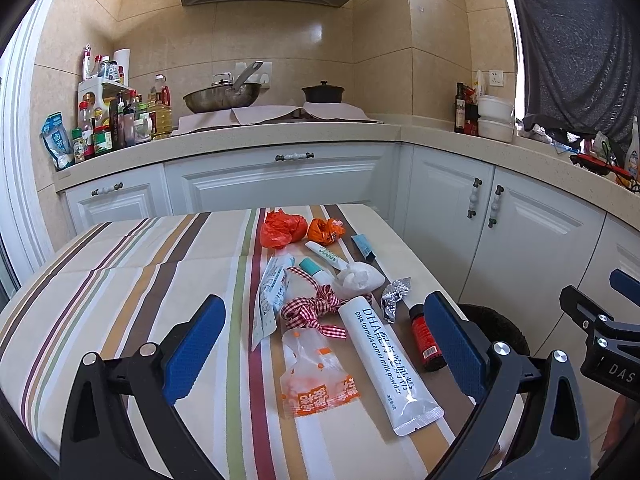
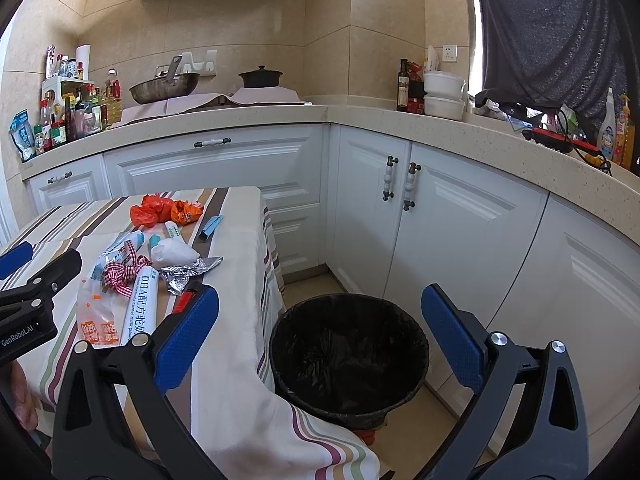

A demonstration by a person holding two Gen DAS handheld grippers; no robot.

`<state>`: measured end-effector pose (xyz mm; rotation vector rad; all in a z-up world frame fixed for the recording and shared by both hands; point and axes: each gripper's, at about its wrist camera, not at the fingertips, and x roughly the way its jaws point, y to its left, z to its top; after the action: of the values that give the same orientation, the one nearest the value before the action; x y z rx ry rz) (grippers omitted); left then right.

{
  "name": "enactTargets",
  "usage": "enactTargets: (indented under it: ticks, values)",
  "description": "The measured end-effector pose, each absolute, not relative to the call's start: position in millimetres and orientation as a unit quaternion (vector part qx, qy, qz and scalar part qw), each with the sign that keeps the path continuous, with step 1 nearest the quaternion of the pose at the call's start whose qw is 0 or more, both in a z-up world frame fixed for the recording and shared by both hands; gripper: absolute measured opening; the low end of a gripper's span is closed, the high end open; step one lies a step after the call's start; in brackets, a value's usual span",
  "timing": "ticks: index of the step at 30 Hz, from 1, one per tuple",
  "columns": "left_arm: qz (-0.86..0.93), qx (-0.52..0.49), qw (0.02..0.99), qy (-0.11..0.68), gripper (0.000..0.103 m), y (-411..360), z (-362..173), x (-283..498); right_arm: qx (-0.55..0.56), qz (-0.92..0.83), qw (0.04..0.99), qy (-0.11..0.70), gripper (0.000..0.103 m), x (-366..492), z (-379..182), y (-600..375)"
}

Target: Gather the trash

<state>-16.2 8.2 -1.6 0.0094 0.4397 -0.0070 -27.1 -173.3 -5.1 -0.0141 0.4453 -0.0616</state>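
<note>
Both grippers held forward, jaws spread wide — nothing between them.

The left gripper [image 1: 324,344] points ahead with its blue pads [image 1: 192,344] far apart and empty; the right gripper [image 2: 320,340] sits just beside it, equally wide, pads [image 2: 452,336] bare. Each shows at the edge of the other's view — a hand [image 2: 22,396] is partly visible behind the left one.

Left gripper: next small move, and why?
Probably ease the left gripper down and close on the DHA sachet: its jaws are open and empty, the sachet lies between them on the table, and the bin stands open beside it.
</note>
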Motion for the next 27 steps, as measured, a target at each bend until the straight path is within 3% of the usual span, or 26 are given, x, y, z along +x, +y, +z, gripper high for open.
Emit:
enactTargets:
  ticks: [27]
  values:
    - [-0.004, 0.004, 0.976, 0.219, 0.097, 8.6, -0.3, -15.9, -0.007, -0.031, 0.975, 0.220, 0.099, -26.8, -3.4, -175.0]
